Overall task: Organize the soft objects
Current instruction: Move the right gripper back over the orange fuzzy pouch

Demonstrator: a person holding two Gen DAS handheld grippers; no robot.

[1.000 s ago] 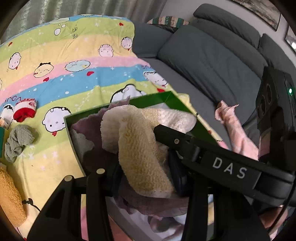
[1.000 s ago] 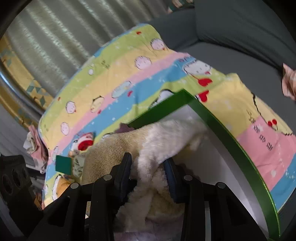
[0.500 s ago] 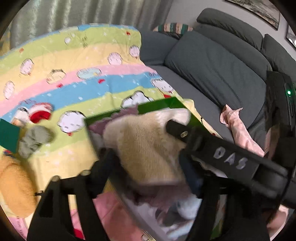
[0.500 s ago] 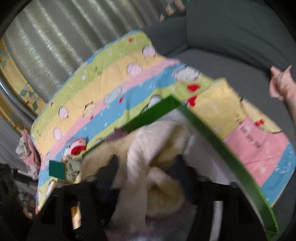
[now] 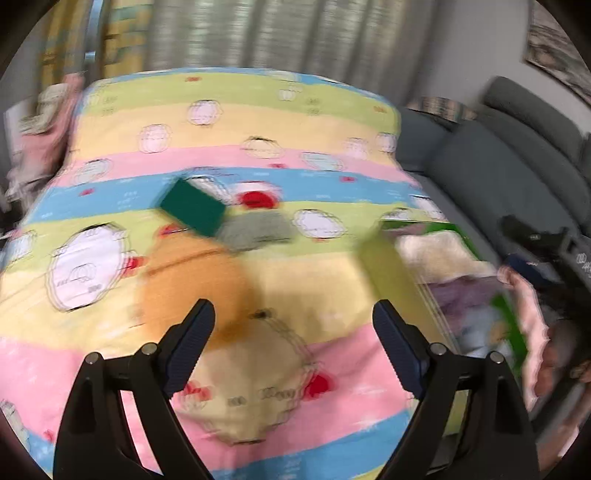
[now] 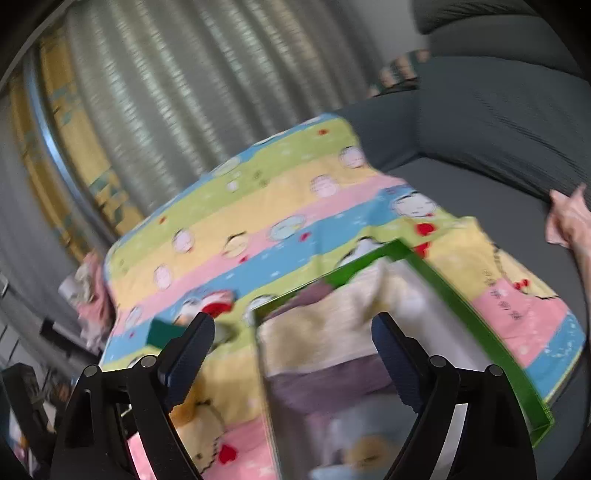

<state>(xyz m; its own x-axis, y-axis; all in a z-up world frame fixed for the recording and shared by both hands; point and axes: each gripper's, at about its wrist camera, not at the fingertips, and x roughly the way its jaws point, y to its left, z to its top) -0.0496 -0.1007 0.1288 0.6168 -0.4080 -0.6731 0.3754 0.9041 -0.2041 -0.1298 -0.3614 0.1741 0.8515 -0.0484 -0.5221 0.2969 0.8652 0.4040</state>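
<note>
A green box [image 6: 454, 295] on the striped cartoon blanket [image 5: 258, 122] holds a cream fluffy towel [image 6: 332, 325] lying on a purple cloth [image 6: 325, 391]. My right gripper [image 6: 293, 328] hovers above the box, its jaws still opening with nothing between them. My left gripper [image 5: 293, 314] is over the blanket left of the box [image 5: 391, 266], its jaws also opening and empty. Just ahead of it lie an orange fluffy cloth [image 5: 192, 280], a grey cloth [image 5: 258, 229], a dark green block [image 5: 192, 208] and a red and white item [image 5: 258, 197]. The picture is blurred.
A grey sofa [image 6: 498, 122] runs along the right, with a pink cloth [image 6: 569, 221] on its seat. Curtains [image 5: 258, 33] hang behind the blanket. More clothes are heaped at the far left edge [image 5: 48, 122].
Both grippers let go of the cream towel and opened wide. The left one swung left over the blanket toward the orange cloth; the right one rose above the box.
</note>
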